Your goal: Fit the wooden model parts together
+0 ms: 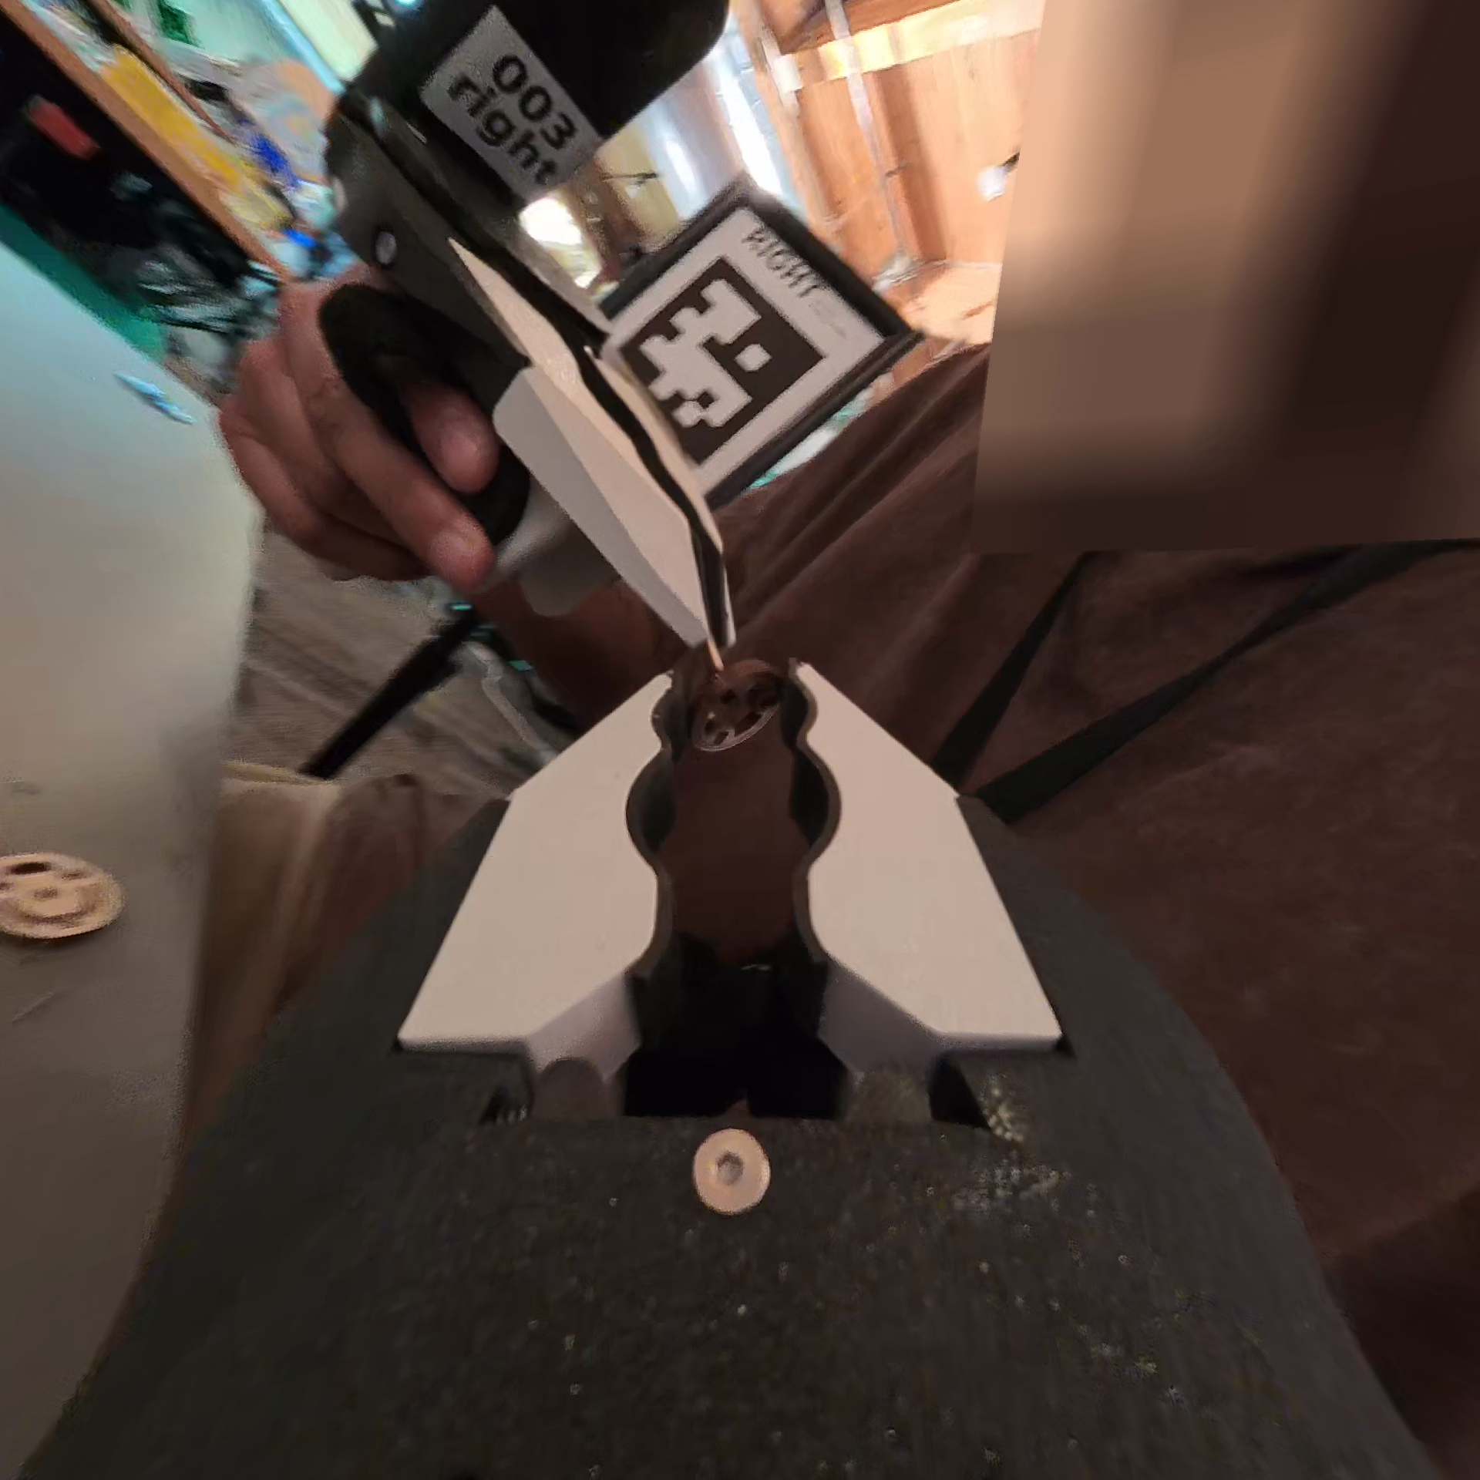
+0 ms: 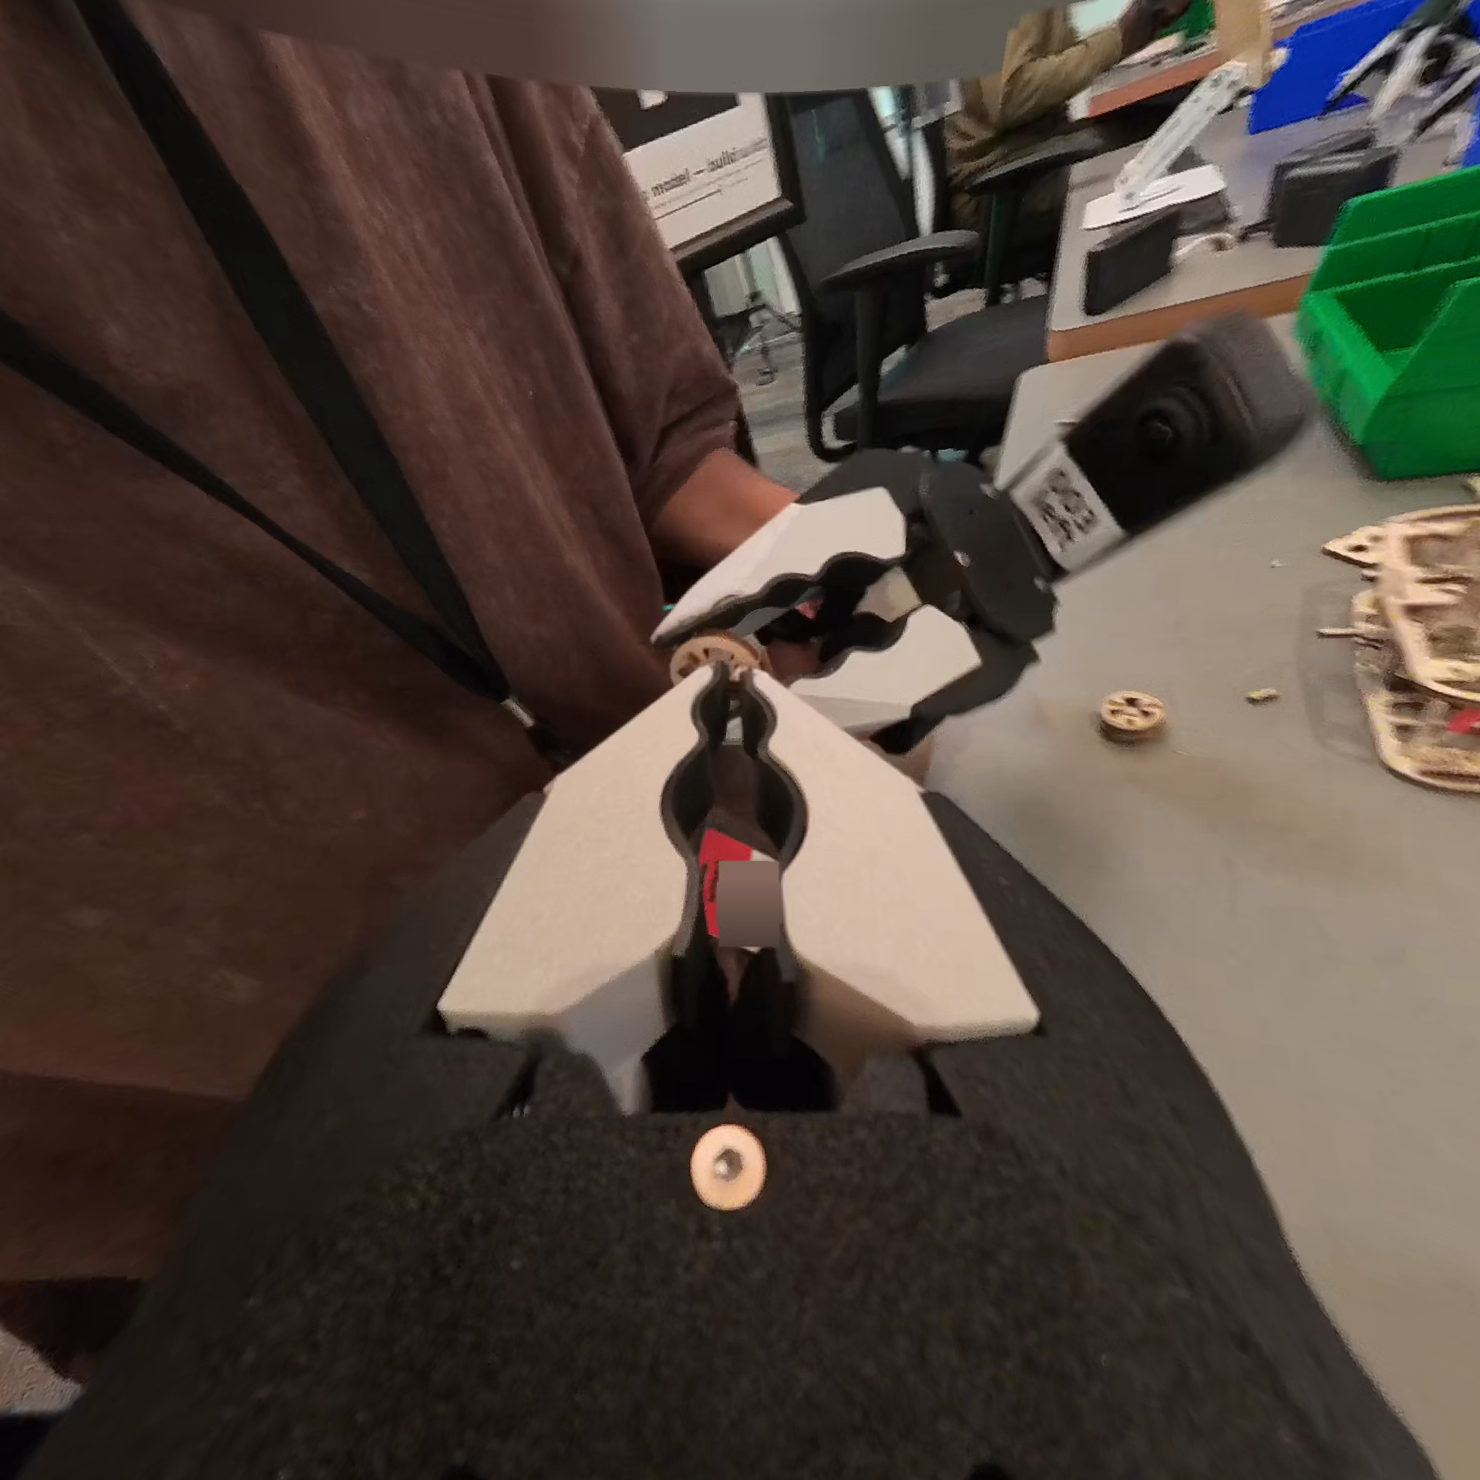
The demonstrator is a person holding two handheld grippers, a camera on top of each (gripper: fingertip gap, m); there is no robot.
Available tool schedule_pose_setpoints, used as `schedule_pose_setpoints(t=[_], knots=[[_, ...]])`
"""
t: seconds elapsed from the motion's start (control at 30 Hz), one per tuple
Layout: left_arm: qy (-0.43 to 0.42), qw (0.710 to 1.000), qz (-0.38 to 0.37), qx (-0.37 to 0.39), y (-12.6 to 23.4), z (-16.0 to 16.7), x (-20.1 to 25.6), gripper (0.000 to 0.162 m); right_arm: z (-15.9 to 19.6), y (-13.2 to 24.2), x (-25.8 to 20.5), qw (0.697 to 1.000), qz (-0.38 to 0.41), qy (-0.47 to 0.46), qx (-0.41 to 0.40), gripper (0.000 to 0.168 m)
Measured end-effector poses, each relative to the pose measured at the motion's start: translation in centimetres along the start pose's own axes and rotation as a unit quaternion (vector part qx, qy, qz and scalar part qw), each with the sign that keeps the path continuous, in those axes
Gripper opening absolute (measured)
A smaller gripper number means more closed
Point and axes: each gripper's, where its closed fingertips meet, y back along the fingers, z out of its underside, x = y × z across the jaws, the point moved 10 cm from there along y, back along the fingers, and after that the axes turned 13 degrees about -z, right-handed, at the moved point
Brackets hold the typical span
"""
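Note:
My left gripper (image 1: 733, 687) is shut on a small round wooden wheel (image 1: 735, 721), held by its rim between the fingertips. My right gripper (image 1: 713, 633) comes in from the upper left, shut on a thin wooden peg (image 1: 716, 655) whose tip is at the wheel's upper edge. In the right wrist view my right gripper (image 2: 733, 681) is nearly closed on the peg, and just beyond its tips the left gripper (image 2: 697, 641) holds the wheel (image 2: 711, 653). Both grippers are in the air in front of a person's brown shirt (image 2: 320, 480).
A second wooden wheel (image 2: 1132, 713) lies on the grey table (image 2: 1161, 921); it also shows at the left in the left wrist view (image 1: 52, 893). Punched wooden part sheets (image 2: 1425, 641) are stacked at the right. A green bin (image 2: 1409, 344) and office chairs (image 2: 905, 336) stand behind.

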Motion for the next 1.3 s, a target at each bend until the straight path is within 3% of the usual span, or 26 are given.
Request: schedule_pose_setpoints(t=[0.07,0.1,0.13,0.2,0.3,0.43,0.5,0.6,0.8,1.1,1.2,1.3], knots=[[-0.069,0.989,-0.130,-0.010,0.5,-0.8,-0.7,0.020,0.1,2.2,0.4,0.998,0.058,-0.017,0.020,0.002],[-0.121,0.969,-0.214,-0.027,0.8,-1.0,-1.3,0.020,0.4,3.6,0.7,0.994,0.099,-0.035,0.023,0.002],[-0.179,0.931,-0.316,-0.045,1.0,-1.2,-2.1,0.021,0.9,4.9,1.2,0.987,0.148,-0.059,0.018,0.002],[-0.265,0.826,-0.494,-0.054,1.6,-1.8,-3.5,0.021,2.8,7.3,2.6,0.961,0.246,-0.128,-0.019,0.002],[-0.351,0.718,-0.595,-0.082,1.3,-1.8,-4.6,0.021,6.1,9.7,4.5,0.903,0.343,-0.240,-0.099,0.002],[-0.439,0.609,-0.644,-0.146,-0.5,-1.8,-7.1,0.021,6.7,9.0,5.2,0.895,0.362,-0.199,-0.167,0.002],[-0.450,0.597,-0.644,-0.162,-1.8,-2.2,-8.6,0.021,7.0,8.3,5.6,0.899,0.354,-0.192,-0.170,0.002],[-0.407,0.623,-0.649,-0.157,-2.4,-2.8,-10.1,0.022,7.2,8.0,5.6,0.902,0.355,-0.184,-0.162,0.002],[-0.387,0.637,-0.650,-0.146,-1.5,-2.2,-9.3,0.031,7.1,8.2,5.0,0.913,0.346,-0.181,-0.120,0.002],[-0.394,0.622,-0.667,-0.116,-1.5,-2.6,-8.7,0.029,6.9,7.4,5.2,0.920,0.330,-0.179,-0.114,0.002],[-0.372,0.628,-0.672,-0.120,-1.3,-2.7,-9.1,0.011,6.9,7.3,5.0,0.920,0.331,-0.179,-0.113,0.002],[-0.422,0.601,-0.672,-0.097,-1.2,-3.1,-8.0,0.006,6.7,7.4,4.8,0.919,0.334,-0.177,-0.109,0.002]])
